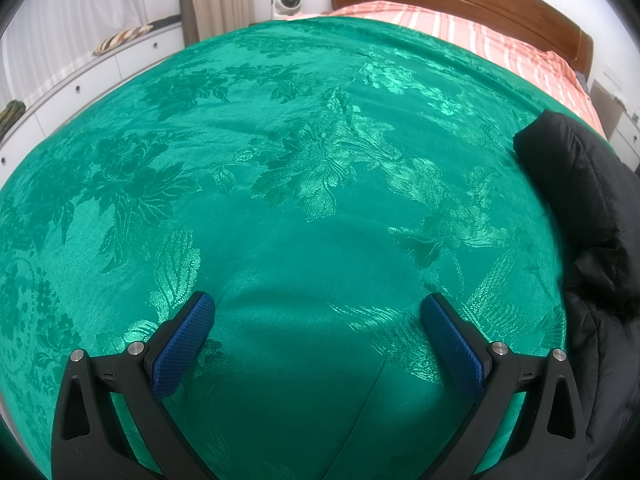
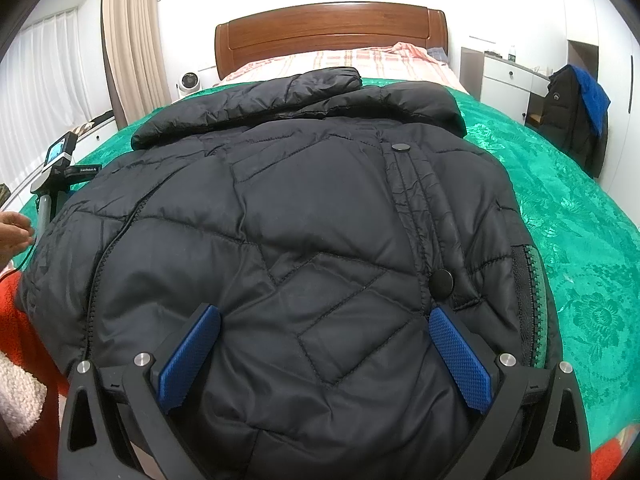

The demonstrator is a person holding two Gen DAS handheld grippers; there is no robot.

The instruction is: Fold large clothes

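My left hand-held gripper (image 1: pixel 318 340) is spread wide with nothing between its blue pads (image 1: pixel 184 346), hanging over the green patterned bedspread (image 1: pixel 280 160). From that wrist view the black puffer jacket (image 1: pixel 592 216) lies along the right edge of the picture, well apart from the fingers. My right hand-held gripper (image 2: pixel 324 354) is spread just as wide, its blue pads (image 2: pixel 460 360) poised over the lower part of the jacket (image 2: pixel 300 220); I cannot tell whether they touch the fabric. The jacket lies flat on the bedspread (image 2: pixel 580 240), front up, collar towards the wooden headboard (image 2: pixel 328 28), with two round snaps (image 2: pixel 442 280) down its placket and an open zipper edge (image 2: pixel 532 304) on the right. Beyond it a striped pink sheet (image 2: pixel 340 60) covers the head of the bed. Another dark coat (image 2: pixel 572 116) hangs at the far right.
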